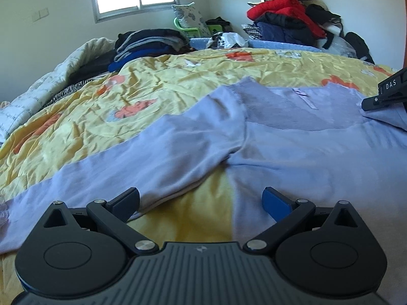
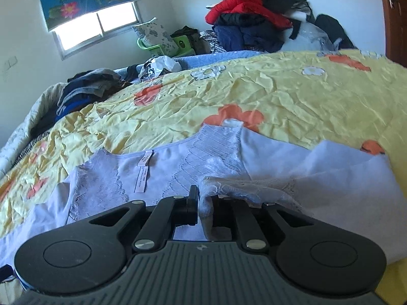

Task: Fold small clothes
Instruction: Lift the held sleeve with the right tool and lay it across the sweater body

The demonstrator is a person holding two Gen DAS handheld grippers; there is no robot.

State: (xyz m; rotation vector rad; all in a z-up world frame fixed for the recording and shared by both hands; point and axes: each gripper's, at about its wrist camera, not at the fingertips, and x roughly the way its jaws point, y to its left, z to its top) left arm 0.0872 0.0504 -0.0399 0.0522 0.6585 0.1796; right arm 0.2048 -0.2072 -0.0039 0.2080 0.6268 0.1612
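Lavender fabric fills the lower half of both views: a long-sleeved top [image 1: 305, 147] spread flat on a yellow flowered quilt [image 1: 157, 81]. In the left wrist view the left gripper [image 1: 201, 203] stands released, its jaws wide apart at lower centre with nothing between them; the left finger [image 1: 127, 202] hangs over the edge of a sleeve [image 1: 178, 152] that runs to the lower left of the frame, and a strip of bare quilt shows in the gap. Only this view shows the right gripper from outside, as a black tip [image 1: 381, 96] at the right edge resting on the top's far shoulder. The right wrist view alone shows the grasp: the right gripper [image 2: 204, 200] is clenched on a bunched fold of lace trim [image 2: 241, 188] at lower centre, and the neck label [image 2: 142, 172] lies just left of it. Beyond the neckline, the quilt in the upper right of this frame is open. A stack of folded clothes [image 2: 84, 89] sits at the left edge of the bed, and a pile of jackets [image 2: 254, 17] against the wall at upper centre, well apart from the top.
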